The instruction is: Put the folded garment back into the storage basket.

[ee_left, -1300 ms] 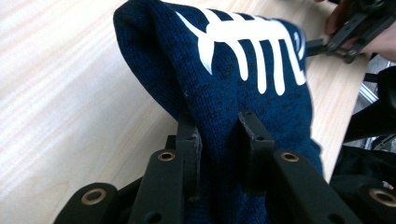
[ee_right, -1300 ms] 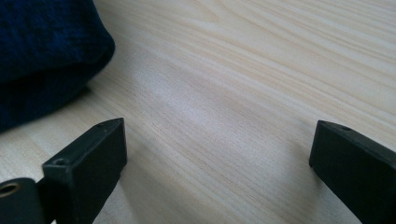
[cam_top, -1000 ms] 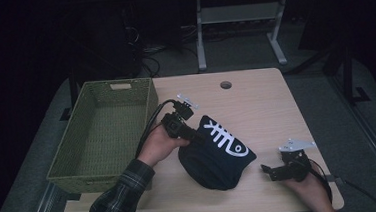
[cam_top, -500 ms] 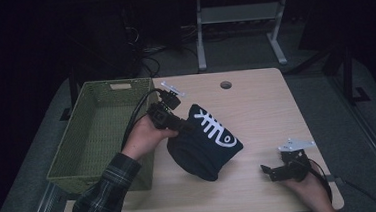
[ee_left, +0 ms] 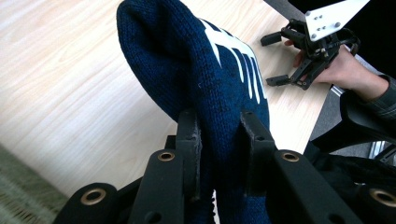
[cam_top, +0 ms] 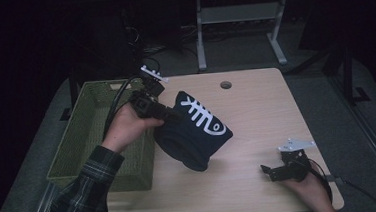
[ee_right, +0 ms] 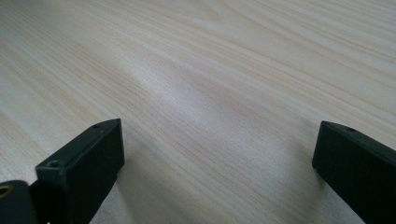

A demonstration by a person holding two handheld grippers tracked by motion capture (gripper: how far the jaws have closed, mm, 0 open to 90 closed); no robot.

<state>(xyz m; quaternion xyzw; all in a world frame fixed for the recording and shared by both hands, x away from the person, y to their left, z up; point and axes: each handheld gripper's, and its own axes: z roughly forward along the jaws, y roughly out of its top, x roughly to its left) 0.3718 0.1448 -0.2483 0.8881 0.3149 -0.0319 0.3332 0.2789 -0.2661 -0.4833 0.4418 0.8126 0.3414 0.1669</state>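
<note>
- High view: knit hat, dark blue with a white fishbone print, lifted off the table since a second ago and swung toward the basket at 9 o'clock; now hanging in the air just right of the basket's near right corner.
- Left gripper view: left gripper clamped on a thick fold of the hat, knit bunched between the jaws, rest of the hat drooping ahead over bare wood.
- Reads as a carry into the basket, lift done, drop not yet made.
- Right gripper parked at 4 o'clock on the table, unmoved over that second, jaws wide apart with nothing but tabletop between them in the right gripper view.
- Basket rim between hat and basket floor: hanging hem likely to need a little more height to clear it.
- Basket interior bare, plenty of room to land.
- Table bare from 12 to 3 o'clock, apart from a cable hole near the far edge.
</note>
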